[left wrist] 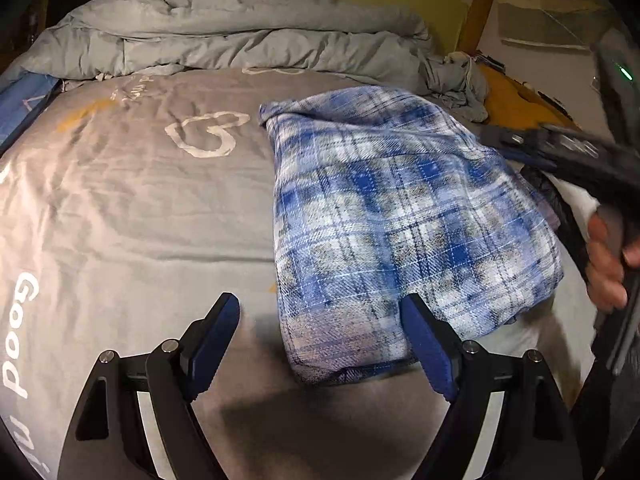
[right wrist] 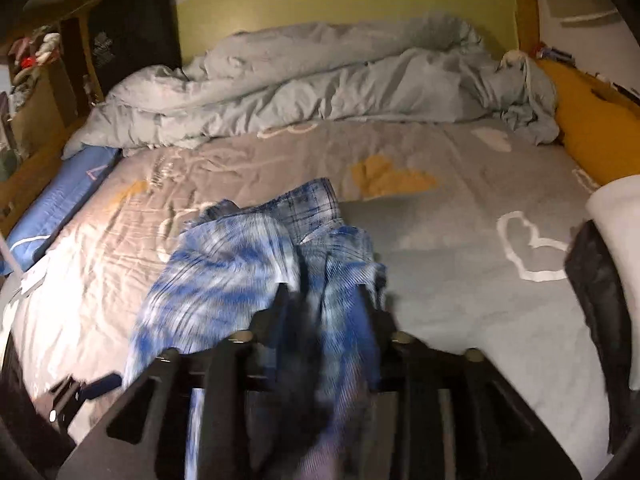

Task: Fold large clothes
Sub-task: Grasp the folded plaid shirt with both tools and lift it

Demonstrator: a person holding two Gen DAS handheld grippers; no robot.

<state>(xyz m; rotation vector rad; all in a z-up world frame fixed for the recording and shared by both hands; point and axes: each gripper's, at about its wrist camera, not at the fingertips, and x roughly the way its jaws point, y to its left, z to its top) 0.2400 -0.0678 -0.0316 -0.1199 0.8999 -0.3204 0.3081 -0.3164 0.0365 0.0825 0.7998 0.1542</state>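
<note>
Plaid shirt (left wrist: 400, 220) lies mostly folded on the bed (left wrist: 140, 208); final tidying seems left. Left tool (left wrist: 320, 344) gapes empty; right tool (right wrist: 324, 304) straddles cloth, grip unclear.

A home bedroom is showing here. A printed grey bedsheet (left wrist: 132, 200) is covering the mattress, and a rumpled grey duvet (right wrist: 320, 84) is lying heaped against the green headboard (right wrist: 340, 4).

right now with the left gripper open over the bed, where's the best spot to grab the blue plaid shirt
Probably the near bottom corner of the blue plaid shirt, approached from the bare grey sheet on its left. That long left edge is a straight, stacked fold lying flat. The left gripper already stands open by it, while the right gripper has cloth bunched between its fingers on the far side.
</note>
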